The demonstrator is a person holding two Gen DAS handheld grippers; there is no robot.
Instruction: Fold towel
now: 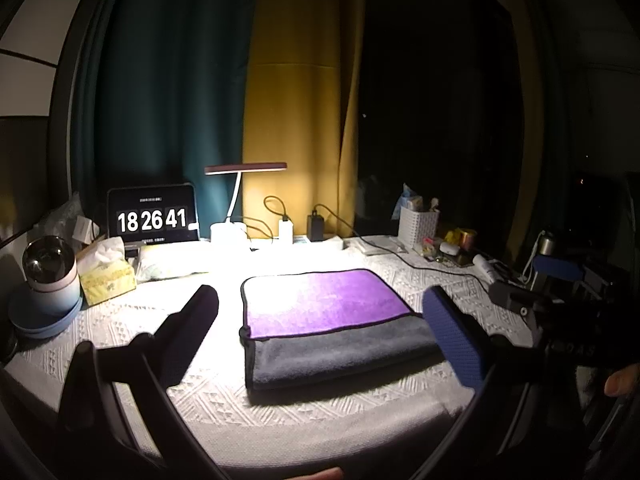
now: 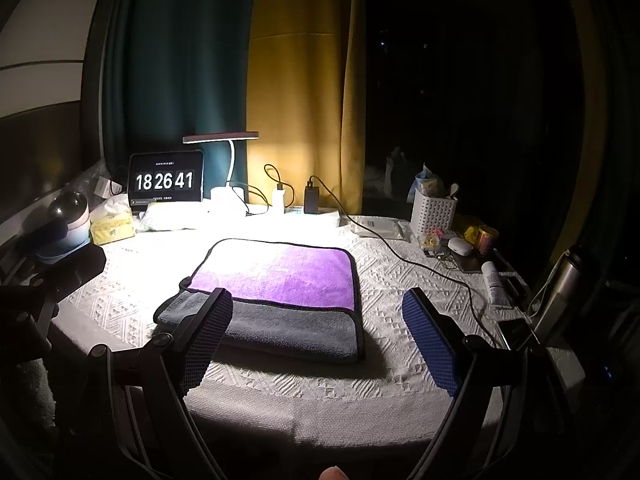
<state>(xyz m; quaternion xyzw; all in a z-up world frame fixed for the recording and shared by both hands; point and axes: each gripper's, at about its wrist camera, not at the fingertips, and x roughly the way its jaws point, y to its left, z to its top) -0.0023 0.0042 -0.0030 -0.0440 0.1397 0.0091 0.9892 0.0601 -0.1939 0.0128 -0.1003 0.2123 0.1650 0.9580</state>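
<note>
Both tools hang spread and empty above the near edge of the counter (image 2: 400,272). The left tool (image 1: 332,320) has the towel (image 1: 328,320) straight ahead, lying between its two open fingers and below them, apart from both. The right tool (image 2: 316,332) sits more to the towel's (image 2: 272,292) right: its left finger overlaps the grey near-left part in view, while its right finger stands beyond the towel's right edge. The towel lies flat, partly folded, a purple layer over a grey strip, its long axis running left to right across both tools. By my judgement each tool is nearest its own side's edge.
</note>
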